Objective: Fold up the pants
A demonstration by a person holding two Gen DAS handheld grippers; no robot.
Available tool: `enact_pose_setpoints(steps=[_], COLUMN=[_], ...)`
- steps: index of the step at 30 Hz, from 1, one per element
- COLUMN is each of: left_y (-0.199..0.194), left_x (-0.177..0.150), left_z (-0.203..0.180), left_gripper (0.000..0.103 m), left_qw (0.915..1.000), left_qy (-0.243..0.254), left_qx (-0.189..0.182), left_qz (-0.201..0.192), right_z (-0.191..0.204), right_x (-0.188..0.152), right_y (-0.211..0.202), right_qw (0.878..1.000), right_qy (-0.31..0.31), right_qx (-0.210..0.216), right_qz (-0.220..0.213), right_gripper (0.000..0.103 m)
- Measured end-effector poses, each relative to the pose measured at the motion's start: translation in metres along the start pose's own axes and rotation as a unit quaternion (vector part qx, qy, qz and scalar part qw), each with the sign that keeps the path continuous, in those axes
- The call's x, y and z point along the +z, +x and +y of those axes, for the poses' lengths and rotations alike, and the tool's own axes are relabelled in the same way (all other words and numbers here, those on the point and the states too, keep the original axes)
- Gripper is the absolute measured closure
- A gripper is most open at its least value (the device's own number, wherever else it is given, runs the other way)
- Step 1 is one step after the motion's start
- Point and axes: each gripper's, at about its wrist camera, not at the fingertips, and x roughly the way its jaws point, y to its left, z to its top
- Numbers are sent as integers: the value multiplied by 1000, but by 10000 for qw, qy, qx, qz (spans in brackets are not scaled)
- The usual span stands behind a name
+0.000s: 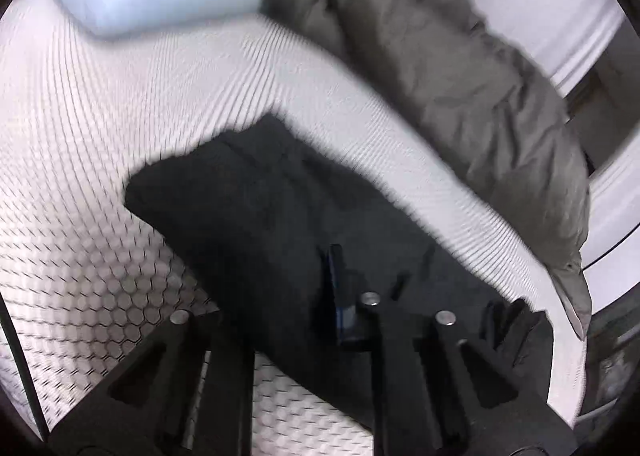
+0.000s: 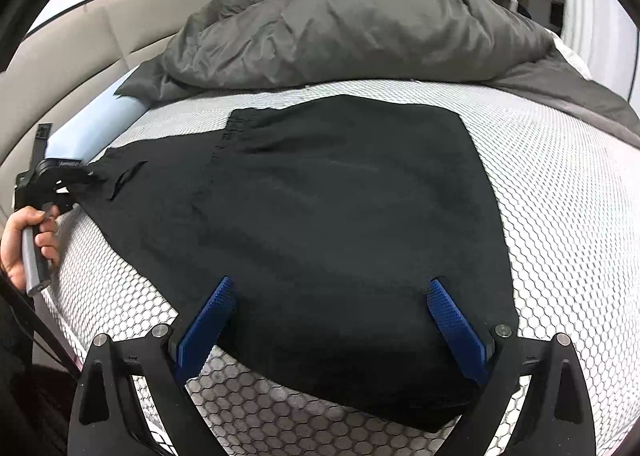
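Right wrist: pants (image 2: 340, 192) between open hand-held gripper (image 2: 330, 310)

We carry two black grippers: our right gripper (image 2: 330, 316) has ridged blue pads (image 2: 208, 318) on black linkage arms with round silver pins (image 2: 160, 330). Our left gripper (image 2: 86, 176) has a grey handle (image 2: 34, 260), a bare hand (image 2: 24, 246) and a black cable (image 2: 38, 330).

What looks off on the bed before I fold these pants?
Nothing is damaged. The black pants lie fairly flat on the mattress, but the left edge is pulled into a point where the left gripper pinches it. A crumpled grey duvet crowds the far side.
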Motion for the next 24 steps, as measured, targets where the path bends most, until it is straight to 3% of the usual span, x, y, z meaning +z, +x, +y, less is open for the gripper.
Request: enact_pose_setpoints(steps=[4,8,11,14,17,18,19,21,24], left_y=[-59,-80,-72,-58,-51,-54,-54,-57,-58], left_x=[-10,-48,-92,-137,-170,-175,-177,-178,-173], left_z=[-65,-160,-234,-288,-319,-319,-316,-301,-277], left_gripper=[95,95,95,94,88,76,50,25,25], left_qw=[9934,9748,9510,9214,8831,8750,8721,8835,8883], left_qy=[794,1806,2470,3012,3614,3653,3648,3561,3481], left_qx=[-415,-1175,-1862,-2374,-2684,-2824,-2863,-2679,-2669], left_qz=[-711,-576,-46,622,1320,1457,1564,1446,1358], right_z=[-16,-37,-53,-63,-77,-82,-87,-93,-101], right_x=[3,5,5,4,3,2,1,0,-2], right_y=[-5,-11,-14,-16,-16,-15,-15,-15,-13], right_qw=[9992,9968,9944,9923,9888,9875,9865,9845,9815], right_qy=[299,743,990,1099,1351,1437,1501,1611,1708], right_qx=[-222,-222,-335,-533,-610,-627,-644,-689,-863], right_qz=[-109,-175,-180,-182,-162,-135,-107,-51,30], right_gripper=[4,4,4,4,4,4,4,4,4])
